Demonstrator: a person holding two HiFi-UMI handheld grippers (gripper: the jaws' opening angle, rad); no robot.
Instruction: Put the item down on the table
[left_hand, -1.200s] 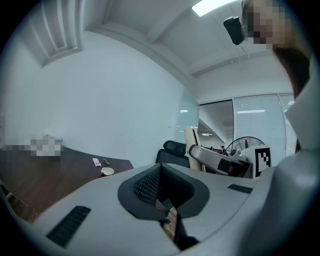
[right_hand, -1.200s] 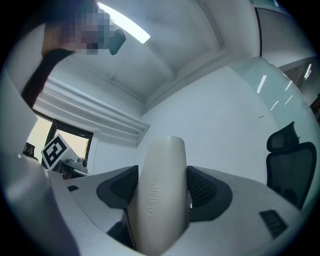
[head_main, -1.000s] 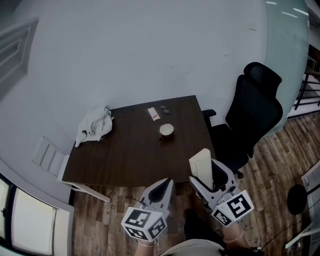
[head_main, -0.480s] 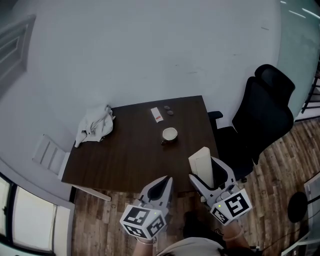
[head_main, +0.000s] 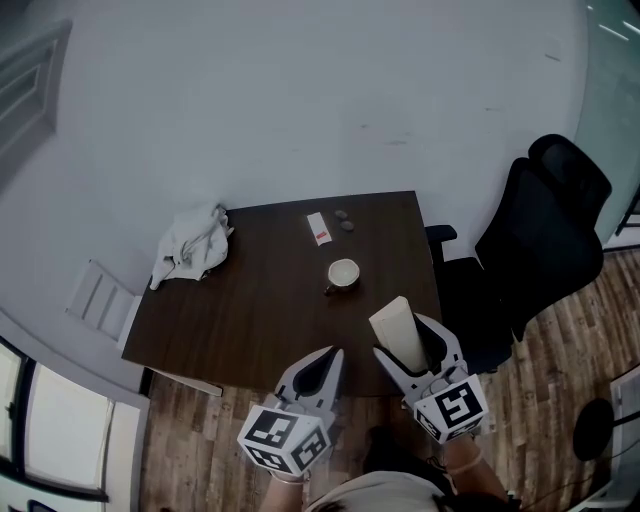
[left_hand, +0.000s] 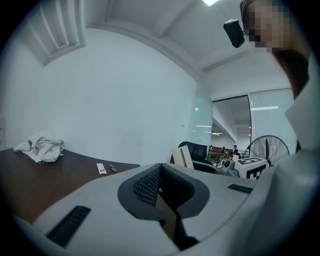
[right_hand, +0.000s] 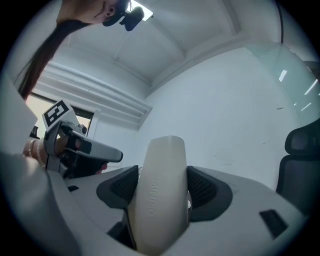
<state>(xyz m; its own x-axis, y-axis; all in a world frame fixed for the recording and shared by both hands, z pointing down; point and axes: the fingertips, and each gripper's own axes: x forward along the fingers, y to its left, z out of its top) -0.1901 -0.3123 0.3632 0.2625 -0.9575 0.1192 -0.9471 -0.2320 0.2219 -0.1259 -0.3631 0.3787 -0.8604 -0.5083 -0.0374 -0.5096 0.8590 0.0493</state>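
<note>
Right tool (head_main: 410, 342): jaws clamped on both flat sides of cream case (head_main: 397, 325); embossed lettering visible on the case's narrow edge in the right gripper view.
Cream case: stood upright in the tool, over the counter's (head_main: 250, 310) near edge close to the right corner; not set down.
Left tool (head_main: 318, 368): jaws drawn together, nothing gripped; held just off the near edge.
Cup (head_main: 343, 273): right of centre on the counter.
White cloth (head_main: 190, 245): crumpled at the far left corner.
Packet (head_main: 318, 228): near the far edge, two small dark objects (head_main: 345, 219) beside it.
</note>
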